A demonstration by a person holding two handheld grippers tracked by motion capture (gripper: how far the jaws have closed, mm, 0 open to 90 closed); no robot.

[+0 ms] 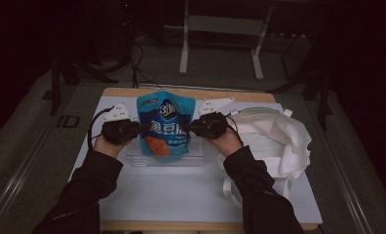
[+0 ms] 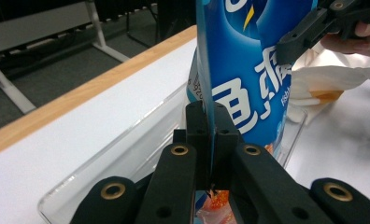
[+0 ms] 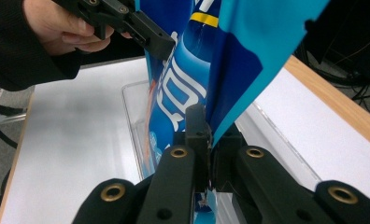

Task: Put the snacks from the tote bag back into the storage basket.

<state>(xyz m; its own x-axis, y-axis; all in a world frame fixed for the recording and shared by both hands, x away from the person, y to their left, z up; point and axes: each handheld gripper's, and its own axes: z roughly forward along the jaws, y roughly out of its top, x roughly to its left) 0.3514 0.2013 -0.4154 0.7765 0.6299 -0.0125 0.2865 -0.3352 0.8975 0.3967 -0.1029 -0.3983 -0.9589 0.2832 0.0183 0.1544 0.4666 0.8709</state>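
Our left gripper (image 1: 138, 127) and right gripper (image 1: 190, 127) are both clamped tight on the side edges of the glossy blue snack pouch (image 1: 165, 124), so we've got it upright over the clear plastic tray (image 1: 135, 157), probably so it drops in straight

Glossy blue plastic pouch (image 1: 164, 125); clear smooth plastic tray (image 2: 127, 154); soft white cloth bag (image 1: 279, 139); matt white mat (image 1: 191, 187) on wooden table (image 1: 132, 91).
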